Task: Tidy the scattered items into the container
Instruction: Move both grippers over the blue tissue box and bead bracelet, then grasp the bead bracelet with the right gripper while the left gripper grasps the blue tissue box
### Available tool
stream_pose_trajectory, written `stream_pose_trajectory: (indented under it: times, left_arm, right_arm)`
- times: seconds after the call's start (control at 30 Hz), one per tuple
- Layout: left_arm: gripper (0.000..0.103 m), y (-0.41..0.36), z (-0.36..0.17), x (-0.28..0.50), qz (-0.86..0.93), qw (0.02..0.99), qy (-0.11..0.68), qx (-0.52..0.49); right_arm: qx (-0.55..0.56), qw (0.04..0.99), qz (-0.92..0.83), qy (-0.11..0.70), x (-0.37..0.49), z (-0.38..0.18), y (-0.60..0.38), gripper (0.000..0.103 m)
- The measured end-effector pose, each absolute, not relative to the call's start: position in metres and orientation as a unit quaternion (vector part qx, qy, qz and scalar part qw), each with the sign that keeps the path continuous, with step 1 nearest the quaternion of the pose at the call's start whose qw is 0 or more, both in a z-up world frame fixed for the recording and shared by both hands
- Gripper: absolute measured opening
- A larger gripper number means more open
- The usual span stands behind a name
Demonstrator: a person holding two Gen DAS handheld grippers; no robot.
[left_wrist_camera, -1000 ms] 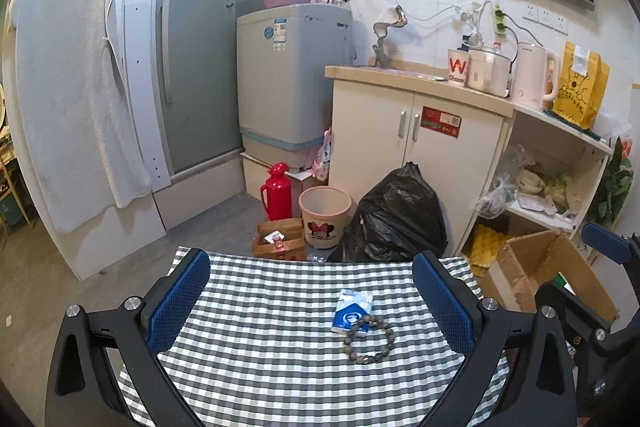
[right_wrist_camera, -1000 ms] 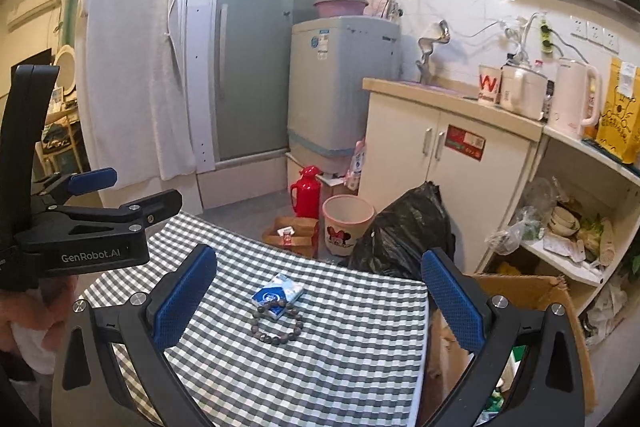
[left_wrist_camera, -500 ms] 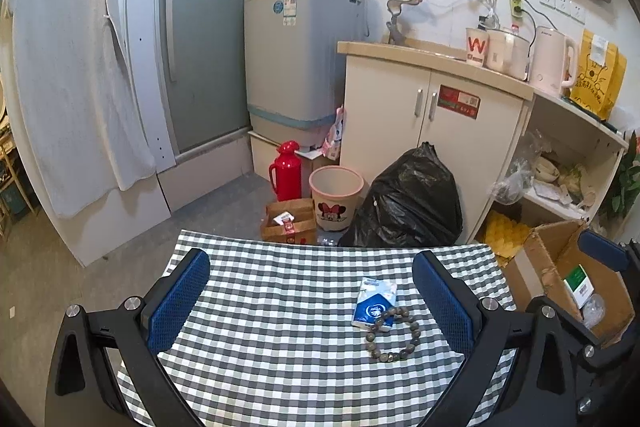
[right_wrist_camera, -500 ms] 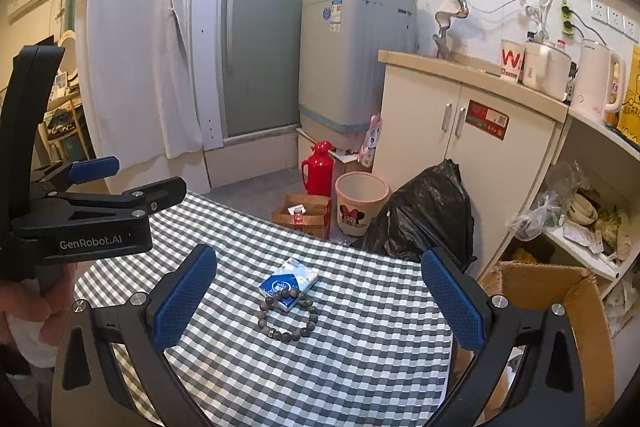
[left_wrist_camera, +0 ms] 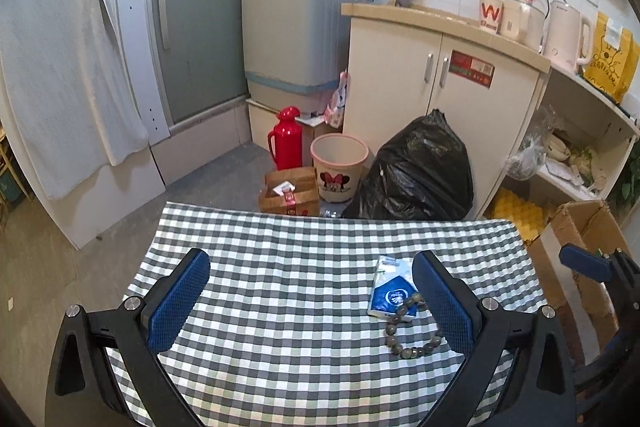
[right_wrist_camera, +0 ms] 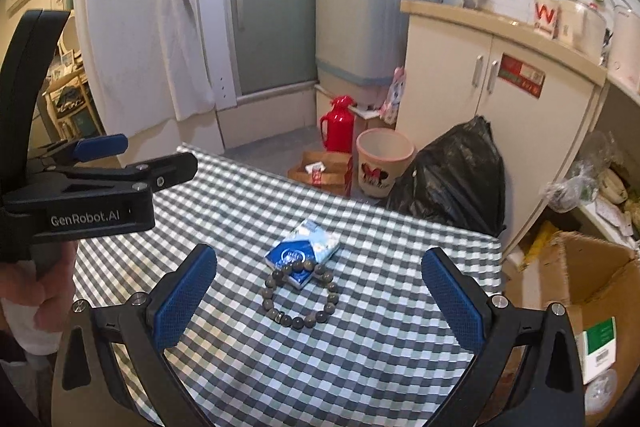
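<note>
While you hold both tongs above the checked tablecloth, each is spread wide and grips nothing. Your right gripper hangs just over the bead bracelet, which lies between its blue pads without touching them. Your left gripper hangs to the left of the bracelet, whose right side is hidden behind its right pad. A blue tissue pack lies just beyond the bracelet, its near end under the beads. To the right of the bracelet, past the table edge and lower, stands an open cardboard box holding a green-and-white carton.
</note>
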State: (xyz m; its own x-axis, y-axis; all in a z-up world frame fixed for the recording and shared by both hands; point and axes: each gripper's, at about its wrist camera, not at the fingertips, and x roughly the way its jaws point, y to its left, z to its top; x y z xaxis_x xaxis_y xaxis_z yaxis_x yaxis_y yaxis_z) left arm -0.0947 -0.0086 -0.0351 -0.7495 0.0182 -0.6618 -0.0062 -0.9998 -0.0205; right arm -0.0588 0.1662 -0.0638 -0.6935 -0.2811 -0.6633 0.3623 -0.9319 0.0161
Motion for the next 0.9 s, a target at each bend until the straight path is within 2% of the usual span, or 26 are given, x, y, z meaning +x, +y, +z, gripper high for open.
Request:
stream_pose_trajectory:
  times: [0.43,0.9]
  left_arm:
    - [0.103,-0.017,-0.078,-0.127,0.917,0.010,-0.015,-0.398]
    - [0.103,-0.023,-0.109,-0.149,0.905,0.013,-0.023,-0.425]
  right_arm:
    - [0.412,0.203,-0.887,0.051,-0.094,-0.129,0.151,0.103]
    - [0.433,0.196,-0.877,0.069,-0.110,-0.161,0.136,0.103]
